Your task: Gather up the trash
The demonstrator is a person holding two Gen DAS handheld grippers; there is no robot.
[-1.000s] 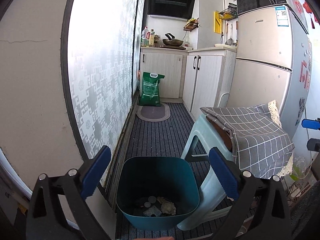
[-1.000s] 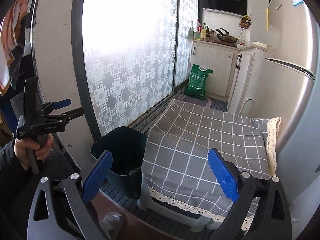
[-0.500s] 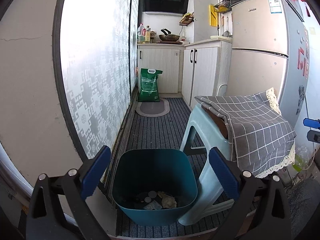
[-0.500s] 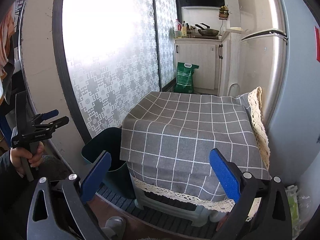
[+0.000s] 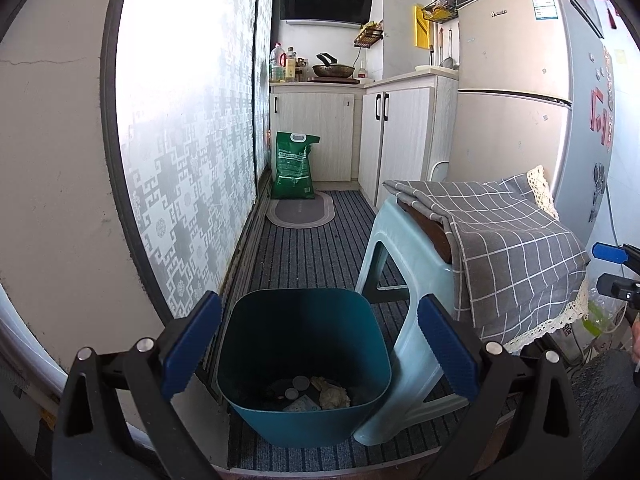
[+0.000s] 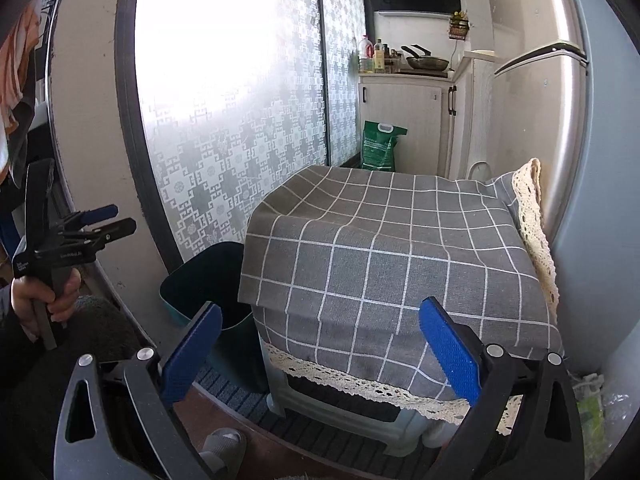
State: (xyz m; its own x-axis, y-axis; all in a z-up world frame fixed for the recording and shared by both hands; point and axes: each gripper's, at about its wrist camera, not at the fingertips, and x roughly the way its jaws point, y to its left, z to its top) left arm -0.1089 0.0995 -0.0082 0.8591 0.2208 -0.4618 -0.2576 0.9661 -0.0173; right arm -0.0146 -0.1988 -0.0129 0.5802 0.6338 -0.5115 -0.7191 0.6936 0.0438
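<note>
A teal trash bin [image 5: 304, 420] stands on the striped floor mat, directly below my open left gripper [image 5: 316, 350]. Crumpled paper [image 5: 330, 396] and several round caps [image 5: 299, 383] lie at its bottom. In the right wrist view the bin [image 6: 200, 280] peeks out left of a stool draped in a grey checked cloth [image 6: 400, 248]. My right gripper [image 6: 318, 354] is open and empty, hovering before the cloth's front edge. The left gripper [image 6: 100, 224] also shows at the far left of that view, held by a hand [image 6: 44, 300].
A pale green plastic stool [image 5: 404, 280] stands right of the bin under the cloth. A frosted sliding door [image 5: 188, 140] runs along the left. A fridge [image 5: 516, 112] and cabinets [image 5: 384, 140] line the right. A green sack [image 5: 294, 166] stands at the far end.
Both views have pulled back and shifted slightly; the bin sits a little higher and nearer centre under the left gripper. The right gripper swung right, squarer to the cloth-covered stool. Both grippers stay open.
</note>
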